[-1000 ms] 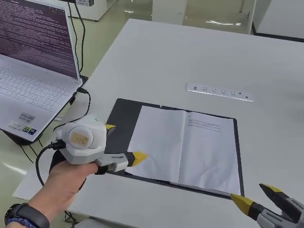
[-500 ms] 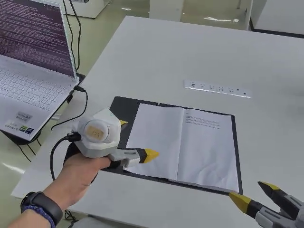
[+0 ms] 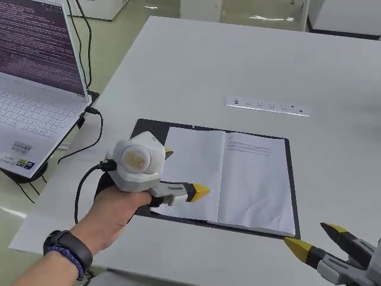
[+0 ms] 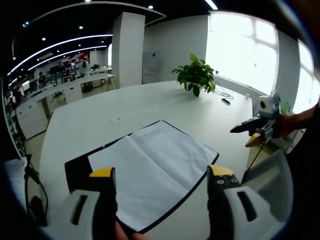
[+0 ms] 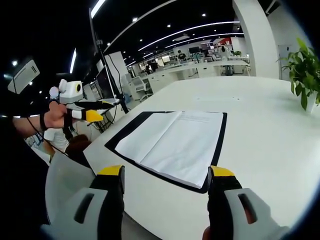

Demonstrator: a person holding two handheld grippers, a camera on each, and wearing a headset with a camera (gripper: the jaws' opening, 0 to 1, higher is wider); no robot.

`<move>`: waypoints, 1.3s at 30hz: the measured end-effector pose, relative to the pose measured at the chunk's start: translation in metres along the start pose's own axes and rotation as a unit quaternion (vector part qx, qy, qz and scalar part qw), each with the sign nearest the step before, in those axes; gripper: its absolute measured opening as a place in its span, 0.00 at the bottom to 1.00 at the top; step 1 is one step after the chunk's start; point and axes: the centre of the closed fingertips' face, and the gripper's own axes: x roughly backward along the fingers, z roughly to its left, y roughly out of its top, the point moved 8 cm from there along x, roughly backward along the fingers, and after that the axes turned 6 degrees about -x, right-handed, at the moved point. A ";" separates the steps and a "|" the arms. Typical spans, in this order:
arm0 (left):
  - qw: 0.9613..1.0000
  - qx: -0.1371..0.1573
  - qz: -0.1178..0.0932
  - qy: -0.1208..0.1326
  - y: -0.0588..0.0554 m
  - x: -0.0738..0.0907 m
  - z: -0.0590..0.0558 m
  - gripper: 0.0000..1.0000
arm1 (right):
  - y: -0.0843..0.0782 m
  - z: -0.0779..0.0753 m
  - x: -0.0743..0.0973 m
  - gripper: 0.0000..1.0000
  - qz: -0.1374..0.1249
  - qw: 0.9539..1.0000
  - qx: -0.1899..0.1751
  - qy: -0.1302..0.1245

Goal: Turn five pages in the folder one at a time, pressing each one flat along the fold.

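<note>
A black folder [image 3: 253,179] lies open on the white table, with white sheets on both sides of the fold and a few printed lines at the top of the right page. My left gripper [image 3: 183,173], held in a hand, hovers open over the left page, its yellow tips spread apart. Off the folder's near right corner, my right gripper [image 3: 315,238] stands open and holds nothing. The left gripper view has the folder [image 4: 150,165] ahead between the open left gripper [image 4: 162,172] tips. In the right gripper view the folder [image 5: 175,137] lies beyond the open right gripper [image 5: 166,171].
An open laptop [image 3: 36,77] stands on the left, with black cables [image 3: 89,122] running along the table's left edge. A white power strip [image 3: 266,106] lies behind the folder. A potted plant [image 4: 196,75] stands at the table's far end.
My left gripper has moved right, from the folder's left cover edge to over the left page. The right gripper has barely shifted. The head camera has drifted.
</note>
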 end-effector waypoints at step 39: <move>0.995 -0.035 0.044 -0.086 0.003 -0.127 -0.069 0.72 | 0.000 0.000 0.000 0.66 0.014 1.000 0.018 0.020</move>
